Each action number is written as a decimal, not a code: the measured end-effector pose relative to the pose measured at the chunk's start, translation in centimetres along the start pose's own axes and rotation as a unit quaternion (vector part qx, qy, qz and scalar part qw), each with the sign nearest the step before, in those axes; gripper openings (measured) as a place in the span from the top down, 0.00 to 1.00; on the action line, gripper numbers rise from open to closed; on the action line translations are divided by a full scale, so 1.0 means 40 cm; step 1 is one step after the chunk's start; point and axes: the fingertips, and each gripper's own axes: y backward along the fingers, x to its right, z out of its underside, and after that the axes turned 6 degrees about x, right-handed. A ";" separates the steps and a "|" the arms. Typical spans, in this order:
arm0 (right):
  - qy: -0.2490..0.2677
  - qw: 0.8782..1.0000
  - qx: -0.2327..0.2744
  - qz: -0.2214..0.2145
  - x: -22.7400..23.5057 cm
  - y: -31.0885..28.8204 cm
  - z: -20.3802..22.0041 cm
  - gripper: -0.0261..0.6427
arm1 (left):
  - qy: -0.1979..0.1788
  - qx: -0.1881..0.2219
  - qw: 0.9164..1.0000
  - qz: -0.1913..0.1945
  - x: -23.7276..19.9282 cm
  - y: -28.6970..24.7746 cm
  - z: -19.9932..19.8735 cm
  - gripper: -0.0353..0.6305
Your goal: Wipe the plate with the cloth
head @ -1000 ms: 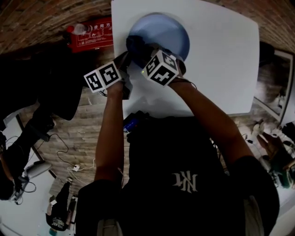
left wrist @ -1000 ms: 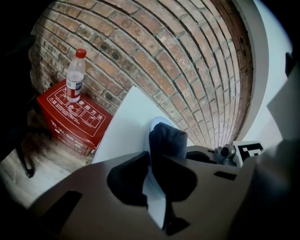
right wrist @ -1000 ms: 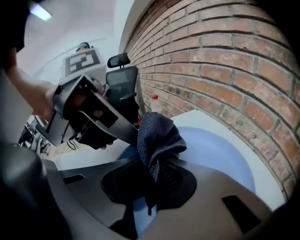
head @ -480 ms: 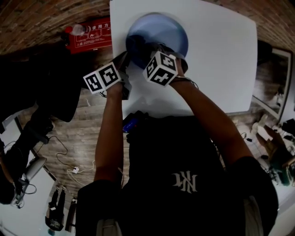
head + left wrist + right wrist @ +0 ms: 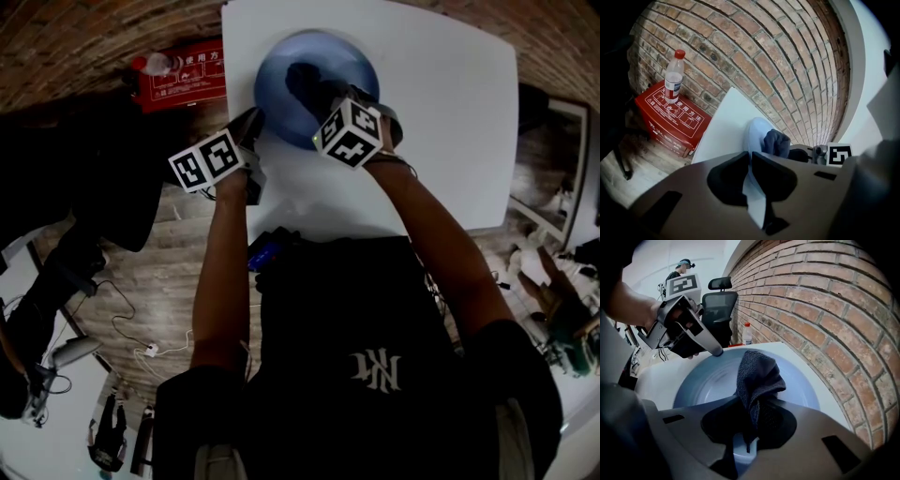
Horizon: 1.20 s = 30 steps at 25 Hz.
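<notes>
On the table, plate, alongside, red box bearing bottle, brick wall

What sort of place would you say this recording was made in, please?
Probably an office or lab workspace rather than a kitchen: a brick wall, an office chair, and cables on the wooden floor.

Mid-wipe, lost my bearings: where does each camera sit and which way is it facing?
Head view: on the person's head, looking steeply down at table and plate; forearms, torso, left gripper, right gripper show.
Left gripper view: on the left gripper, along its jaws, shut on the plate rim, toward the brick wall.
Right gripper view: on the right gripper, over its jaws, shut on the cloth, across the plate; left hand shows.
Shared: both gripper views show plate, cloth and the opposite gripper.
</notes>
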 end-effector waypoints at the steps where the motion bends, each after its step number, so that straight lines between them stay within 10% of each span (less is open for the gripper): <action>1: -0.001 1.000 -0.003 0.005 0.011 0.004 0.008 0.84 | 0.000 0.000 1.000 0.000 0.000 0.000 -0.001 0.90; 18: -0.026 0.994 -0.064 0.090 0.187 0.063 0.141 0.84 | 0.005 0.004 1.000 0.000 0.002 0.001 0.000 0.90; 30: -0.122 0.989 0.080 -0.007 -0.004 0.056 -0.110 0.84 | 0.006 0.006 1.000 -0.003 0.002 0.003 0.001 0.90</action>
